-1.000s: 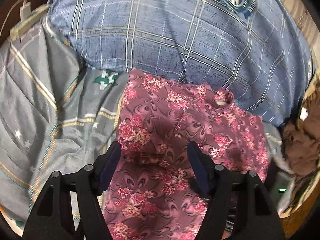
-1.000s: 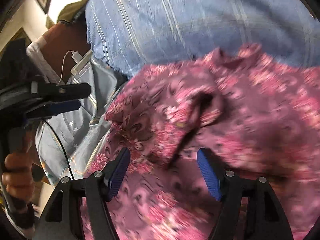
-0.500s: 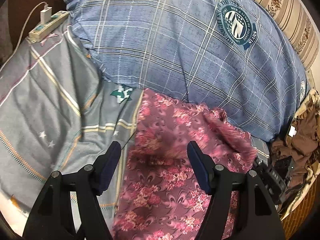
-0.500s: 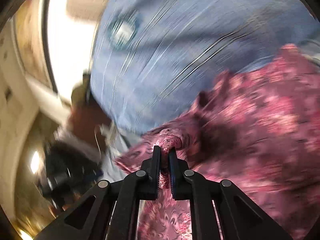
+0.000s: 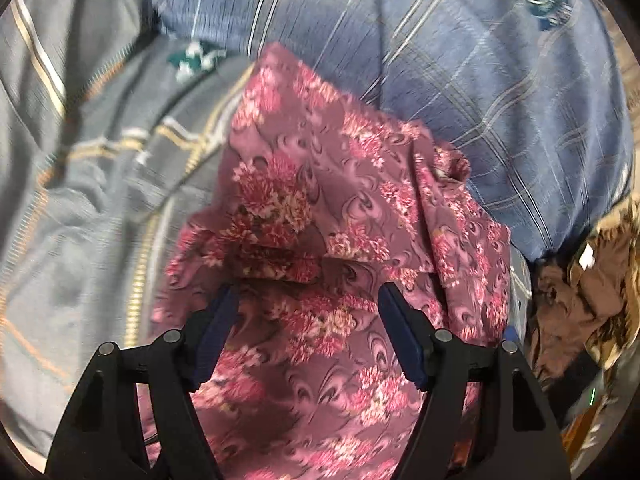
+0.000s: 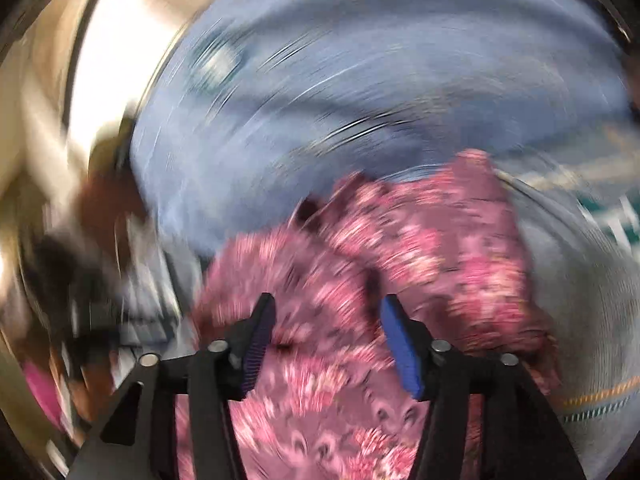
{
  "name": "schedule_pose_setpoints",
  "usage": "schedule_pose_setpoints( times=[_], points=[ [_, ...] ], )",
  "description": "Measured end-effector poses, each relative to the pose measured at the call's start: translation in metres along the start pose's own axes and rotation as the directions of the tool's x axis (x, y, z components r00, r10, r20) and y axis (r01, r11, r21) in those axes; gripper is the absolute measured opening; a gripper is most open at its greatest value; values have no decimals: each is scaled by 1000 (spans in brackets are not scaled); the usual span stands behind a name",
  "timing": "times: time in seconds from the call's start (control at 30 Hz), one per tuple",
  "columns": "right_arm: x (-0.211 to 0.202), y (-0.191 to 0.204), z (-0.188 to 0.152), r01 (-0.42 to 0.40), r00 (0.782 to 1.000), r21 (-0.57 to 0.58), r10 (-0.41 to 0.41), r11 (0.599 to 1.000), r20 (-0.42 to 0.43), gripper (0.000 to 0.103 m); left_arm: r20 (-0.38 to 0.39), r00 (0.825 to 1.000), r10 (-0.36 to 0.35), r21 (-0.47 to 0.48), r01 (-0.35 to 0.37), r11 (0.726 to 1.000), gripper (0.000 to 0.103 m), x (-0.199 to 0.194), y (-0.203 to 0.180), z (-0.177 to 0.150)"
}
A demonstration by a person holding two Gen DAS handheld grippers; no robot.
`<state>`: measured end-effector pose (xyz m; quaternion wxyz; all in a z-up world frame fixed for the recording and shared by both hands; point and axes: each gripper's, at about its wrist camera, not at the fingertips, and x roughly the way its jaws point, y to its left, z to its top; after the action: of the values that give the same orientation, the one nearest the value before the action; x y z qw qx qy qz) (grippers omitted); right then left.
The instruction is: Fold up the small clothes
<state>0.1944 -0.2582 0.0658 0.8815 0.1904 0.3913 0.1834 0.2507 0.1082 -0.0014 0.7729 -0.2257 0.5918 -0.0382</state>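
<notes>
Downward, the left gripper (image 5: 308,316) and right gripper (image 6: 328,324) are angled over the pink floral garment (image 5: 340,208), jaws opening, nothing gripped.

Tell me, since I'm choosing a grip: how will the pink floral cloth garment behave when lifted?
The pink floral cloth garment probably flops and drapes: it lies in soft overlapping folds. It looks thin, so likely light. A pinched edge may drag other layers along.

both wrist views close, steeply down, floral garment (image 5: 336,208) shared
</notes>
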Motion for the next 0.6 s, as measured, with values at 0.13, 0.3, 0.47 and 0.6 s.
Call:
schedule_pose_setpoints(
  times=[0.13, 0.3, 0.47, 0.6],
  points=[
    [21, 65, -21, 168, 984, -383, -180, 908, 7, 76, -18, 1000, -1, -37, 0, 999, 72, 19, 3, 8],
    [63, 83, -32, 323, 930, -563, -364, 761, 41, 75, -20, 1000, 10, -50, -11, 999, 72, 30, 3, 15],
    [54, 44, 3, 276, 954, -378, -300, 884, -5, 9, 7, 1000, 16, -63, -16, 998, 52, 32, 7, 25],
    [29, -13, 40, 211, 977, -77, -210, 974, 25, 9, 20, 1000, 16, -71, -14, 997, 31, 32, 13, 35]
  ],
)
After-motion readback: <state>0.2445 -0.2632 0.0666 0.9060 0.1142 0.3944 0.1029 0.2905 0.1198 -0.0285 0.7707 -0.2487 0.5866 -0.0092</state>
